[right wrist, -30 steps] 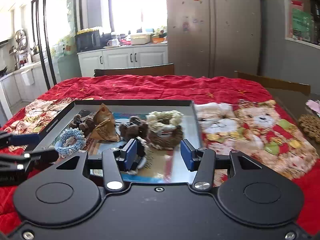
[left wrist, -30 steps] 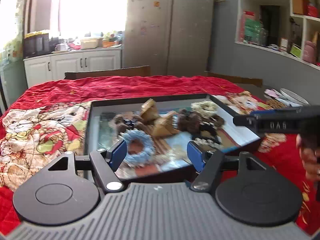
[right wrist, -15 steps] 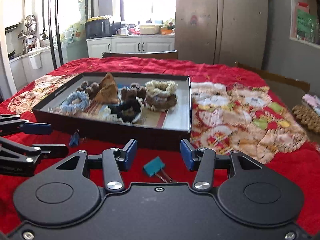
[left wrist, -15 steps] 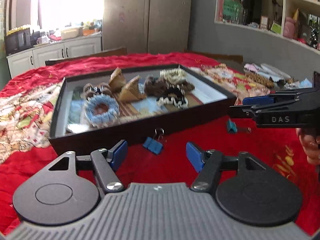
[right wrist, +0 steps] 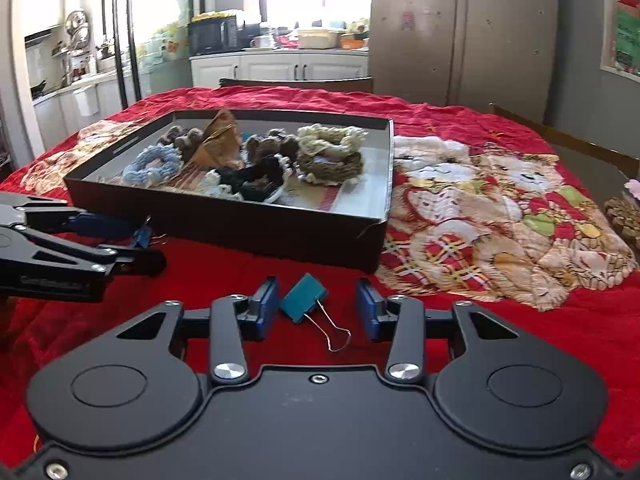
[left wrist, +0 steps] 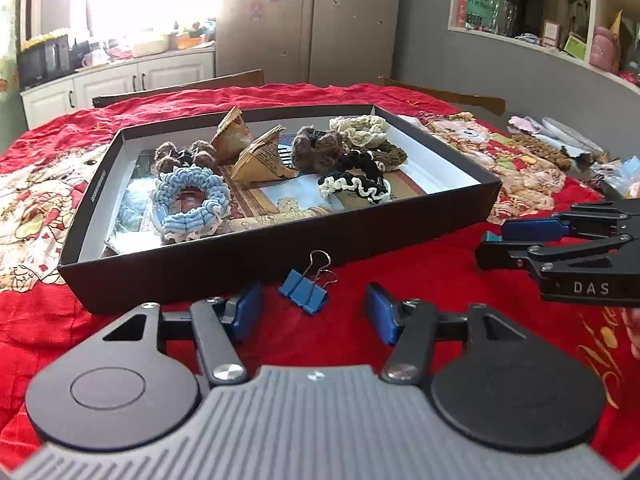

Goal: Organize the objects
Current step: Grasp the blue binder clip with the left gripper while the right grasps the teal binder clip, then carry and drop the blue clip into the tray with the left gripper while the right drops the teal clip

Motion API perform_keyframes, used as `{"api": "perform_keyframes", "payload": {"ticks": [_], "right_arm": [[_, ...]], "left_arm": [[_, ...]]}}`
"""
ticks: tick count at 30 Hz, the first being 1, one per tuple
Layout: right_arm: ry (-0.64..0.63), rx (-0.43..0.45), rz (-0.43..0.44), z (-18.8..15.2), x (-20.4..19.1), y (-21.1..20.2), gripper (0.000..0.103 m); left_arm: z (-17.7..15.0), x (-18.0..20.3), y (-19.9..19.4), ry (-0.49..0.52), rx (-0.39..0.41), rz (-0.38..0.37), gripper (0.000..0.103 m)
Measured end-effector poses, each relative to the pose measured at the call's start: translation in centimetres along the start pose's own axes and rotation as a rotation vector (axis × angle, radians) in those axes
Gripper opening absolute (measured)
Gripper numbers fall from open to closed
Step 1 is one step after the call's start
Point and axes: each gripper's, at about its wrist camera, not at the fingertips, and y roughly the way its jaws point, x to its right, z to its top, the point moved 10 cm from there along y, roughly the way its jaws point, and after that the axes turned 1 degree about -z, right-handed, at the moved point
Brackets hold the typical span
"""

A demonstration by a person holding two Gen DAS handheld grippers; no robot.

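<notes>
Left tongs [left wrist: 314,314]: lowered over the red cloth [left wrist: 420,276] covering the tabletop, just near of the black tray [left wrist: 280,256]. Jaws closing, moderately wide; blue pads not pressing on anything. Blue binder clip [left wrist: 302,290] lying on the cloth between and slightly beyond the fingertips, wire handles pointing toward the tray wall, apart from both pads.

Right tongs [right wrist: 316,312]: likewise low over the cloth, near of the tray's right corner. Jaws closing, narrower than the left pair; no contact visible. Teal binder clip [right wrist: 303,297] lying between the pads, close to the left pad, wire handles trailing toward the camera.

Tray contents, left to right in the left wrist view: light blue scrunchie [left wrist: 192,202] at near left; small brown pom-pom hair tie [left wrist: 180,156] behind it; two folded brown paper cones [left wrist: 256,152] at centre; dark brown scrunchie [left wrist: 316,150]; black-and-white scrunchie [left wrist: 356,186] at near right; cream scrunchie [left wrist: 360,126] and olive scrunchie [left wrist: 390,154] at far right.

Each tongs visible in the other's view: right tongs entering from the right edge of the left wrist view, left tongs from the left edge of the right wrist view, with the blue clip at its tips.
</notes>
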Motion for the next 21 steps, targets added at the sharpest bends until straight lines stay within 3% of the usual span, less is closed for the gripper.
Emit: {"api": "perform_keyframes", "payload": {"ticks": [2,4,5,8,21], "right_arm": [[-0.032,-0.013,0.000,-0.3,-0.5,0.2,0.031],[-0.062,-0.011,-0.013,-0.4,-1.0,0.3,0.027],[-0.068,-0.010,-0.008,-0.4,-1.2,0.3,0.019],[-0.063,-0.008,-0.006,-0.3,-1.3,0.3,0.011],[-0.058,0.015,0.028,0.1,-1.8,-0.5,0.011]], "left_arm": [[0.0,0.0,0.0,-0.005,0.001,0.019,0.042],[0.2,-0.2,0.1,-0.022,0.003,0.033,0.030],[0.2,-0.3,0.2,-0.031,0.002,0.032,0.030],[0.2,-0.4,0.1,-0.040,0.005,0.031,0.030],[0.0,0.0,-1.4,-0.044,0.024,-0.007,0.029]]}}
